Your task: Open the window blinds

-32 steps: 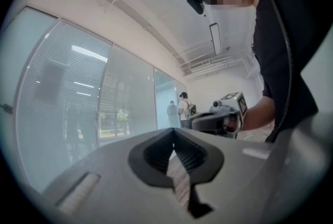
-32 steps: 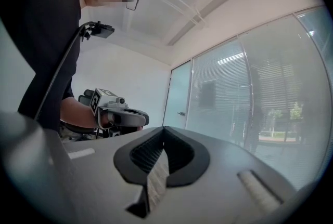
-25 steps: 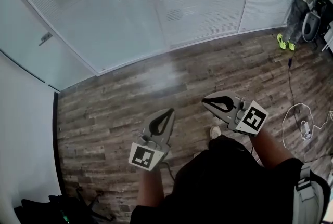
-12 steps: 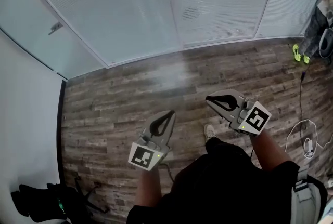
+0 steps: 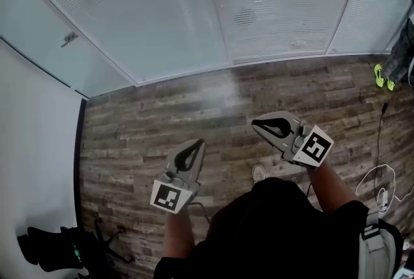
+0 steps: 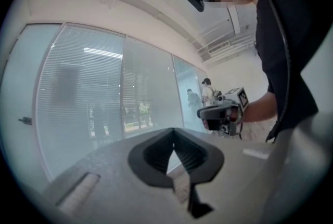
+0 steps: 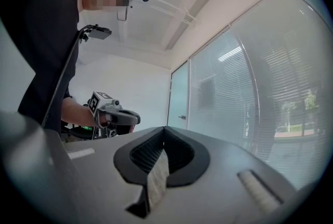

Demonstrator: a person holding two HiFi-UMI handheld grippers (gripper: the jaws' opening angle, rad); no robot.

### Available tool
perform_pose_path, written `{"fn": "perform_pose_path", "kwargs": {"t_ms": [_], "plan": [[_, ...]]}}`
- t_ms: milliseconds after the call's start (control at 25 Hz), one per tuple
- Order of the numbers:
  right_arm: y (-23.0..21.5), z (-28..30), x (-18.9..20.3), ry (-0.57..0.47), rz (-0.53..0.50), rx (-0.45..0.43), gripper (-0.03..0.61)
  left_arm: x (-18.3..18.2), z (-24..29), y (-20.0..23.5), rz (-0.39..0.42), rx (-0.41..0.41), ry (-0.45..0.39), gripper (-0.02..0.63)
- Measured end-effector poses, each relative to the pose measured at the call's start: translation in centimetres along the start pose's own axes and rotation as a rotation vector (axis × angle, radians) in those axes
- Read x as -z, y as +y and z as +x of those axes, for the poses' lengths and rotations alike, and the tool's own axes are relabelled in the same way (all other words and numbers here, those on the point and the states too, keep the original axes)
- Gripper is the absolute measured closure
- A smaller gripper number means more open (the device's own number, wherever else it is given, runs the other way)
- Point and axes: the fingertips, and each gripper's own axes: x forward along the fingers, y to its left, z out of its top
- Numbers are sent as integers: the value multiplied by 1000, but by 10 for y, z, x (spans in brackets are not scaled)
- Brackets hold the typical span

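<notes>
The window blinds [image 5: 278, 6] hang behind a long glass wall at the far side of the wood floor, with their slats closed. They also fill the left gripper view as blinds [image 6: 78, 98] and the right gripper view as blinds [image 7: 229, 93]. My left gripper [image 5: 198, 142] is held level over the floor and well short of the glass. Its jaws are shut with nothing in them. To its right, my right gripper [image 5: 255, 123] is also shut and empty. Each gripper camera sees the other gripper: the right gripper [image 6: 200, 112] and the left gripper [image 7: 136, 115].
A glass door with a handle [image 5: 68, 39] stands at the left end of the glass wall, beside a white wall [image 5: 32, 161]. Dark bags [image 5: 58, 252] lie at the lower left. A white cable [image 5: 381, 180] lies on the floor at right, near another person's yellow-green shoes [image 5: 383, 76].
The view has shifted along the glass wall, so the other person has slid to the right edge. Both grippers stay shut. The left one has drifted slightly left and lower in the head view.
</notes>
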Motion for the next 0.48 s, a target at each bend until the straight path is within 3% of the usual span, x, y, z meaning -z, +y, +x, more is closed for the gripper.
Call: {"fn": "perform_pose_path", "kwargs": {"t_ms": [240, 480], "plan": [[-41, -2, 4, -7, 11, -36, 572, 2, 32, 18, 11, -51, 29, 609], [-72, 2, 3, -33, 4, -70, 572, -4, 65, 24, 28, -52, 10, 609]]}}
